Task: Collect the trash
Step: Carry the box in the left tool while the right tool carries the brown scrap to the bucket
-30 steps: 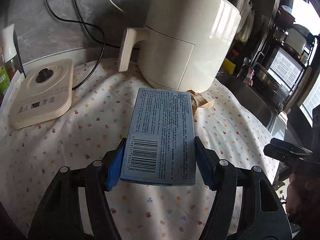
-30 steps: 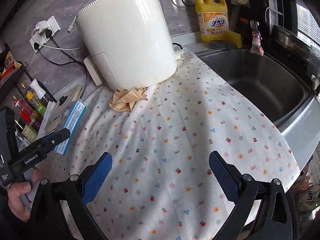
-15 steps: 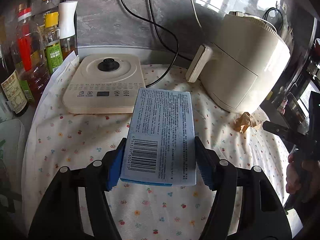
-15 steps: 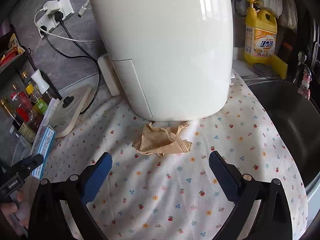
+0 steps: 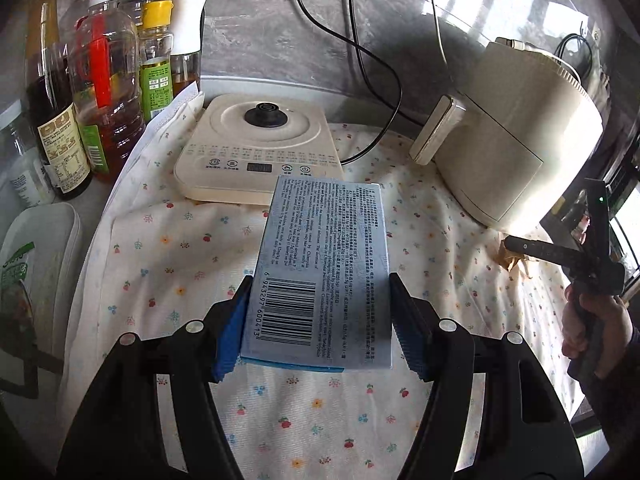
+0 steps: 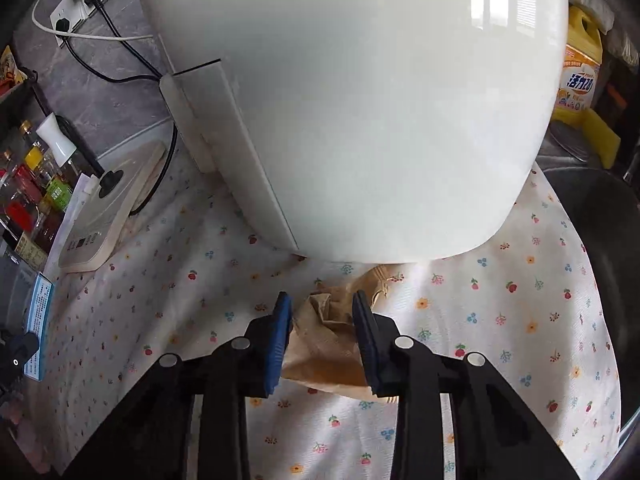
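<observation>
Left gripper (image 5: pixel 320 320) clamped on a blue box (image 5: pixel 320 280) (barcode up), held above the floral cloth (image 5: pixel 180 248). Right gripper (image 6: pixel 322 320) closing, jaws around crumpled brown paper (image 6: pixel 324 344) on the cloth, just before the white fryer (image 6: pixel 360 100).

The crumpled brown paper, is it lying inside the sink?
No, the crumpled brown paper lies on the flowered cloth before the white air fryer, between the right tool's closing blue pads.
</observation>
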The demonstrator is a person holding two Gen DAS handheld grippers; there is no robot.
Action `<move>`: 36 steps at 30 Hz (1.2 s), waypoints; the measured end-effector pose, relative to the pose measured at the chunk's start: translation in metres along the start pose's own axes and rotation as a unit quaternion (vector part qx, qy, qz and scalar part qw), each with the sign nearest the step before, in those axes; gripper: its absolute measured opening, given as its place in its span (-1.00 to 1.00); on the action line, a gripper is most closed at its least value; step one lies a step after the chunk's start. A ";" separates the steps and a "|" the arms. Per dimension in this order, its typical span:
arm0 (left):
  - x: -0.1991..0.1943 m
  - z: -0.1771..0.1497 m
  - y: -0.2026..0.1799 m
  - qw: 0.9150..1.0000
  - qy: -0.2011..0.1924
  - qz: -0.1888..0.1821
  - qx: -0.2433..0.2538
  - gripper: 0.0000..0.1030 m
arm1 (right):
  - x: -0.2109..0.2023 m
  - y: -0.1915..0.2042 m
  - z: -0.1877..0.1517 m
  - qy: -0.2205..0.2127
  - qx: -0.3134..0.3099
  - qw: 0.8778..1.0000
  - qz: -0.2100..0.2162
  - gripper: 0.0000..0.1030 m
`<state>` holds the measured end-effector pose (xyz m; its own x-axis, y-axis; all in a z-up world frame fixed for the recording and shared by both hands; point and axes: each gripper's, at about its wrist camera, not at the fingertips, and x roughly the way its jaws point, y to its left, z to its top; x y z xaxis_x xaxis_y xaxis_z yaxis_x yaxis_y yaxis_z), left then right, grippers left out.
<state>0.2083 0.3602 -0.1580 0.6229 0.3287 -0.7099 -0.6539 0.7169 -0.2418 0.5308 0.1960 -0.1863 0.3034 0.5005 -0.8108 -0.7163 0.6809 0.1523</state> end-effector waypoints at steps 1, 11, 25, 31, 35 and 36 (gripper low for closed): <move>-0.001 -0.001 -0.001 1.000 0.000 -0.001 0.000 0.26 | -0.003 0.001 -0.002 -0.001 -0.004 1.000 0.001 -0.51; -0.012 -0.011 -0.027 1.000 -0.006 -0.023 0.012 0.26 | -0.053 -0.009 -0.039 -0.017 0.006 1.000 0.020 -0.67; -0.028 -0.056 -0.125 0.992 0.009 -0.107 0.071 0.27 | -0.172 -0.056 -0.130 -0.063 0.053 0.996 0.021 -0.68; -0.032 -0.089 -0.196 0.978 0.034 -0.165 0.121 0.26 | -0.230 -0.098 -0.186 -0.075 0.097 0.992 -0.013 -0.68; -0.033 -0.113 -0.248 0.964 0.058 -0.205 0.157 0.26 | -0.267 -0.133 -0.227 -0.080 0.134 0.987 -0.047 -0.68; -0.034 -0.120 -0.263 0.960 0.063 -0.215 0.167 0.26 | -0.276 -0.143 -0.238 -0.082 0.145 0.984 -0.057 -0.68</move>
<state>0.3072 0.0872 -0.1492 0.7339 -0.1026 -0.6714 -0.1613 0.9339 -0.3191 0.4001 -0.1664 -0.1187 0.4851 0.4752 -0.7341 -0.4693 0.8498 0.2400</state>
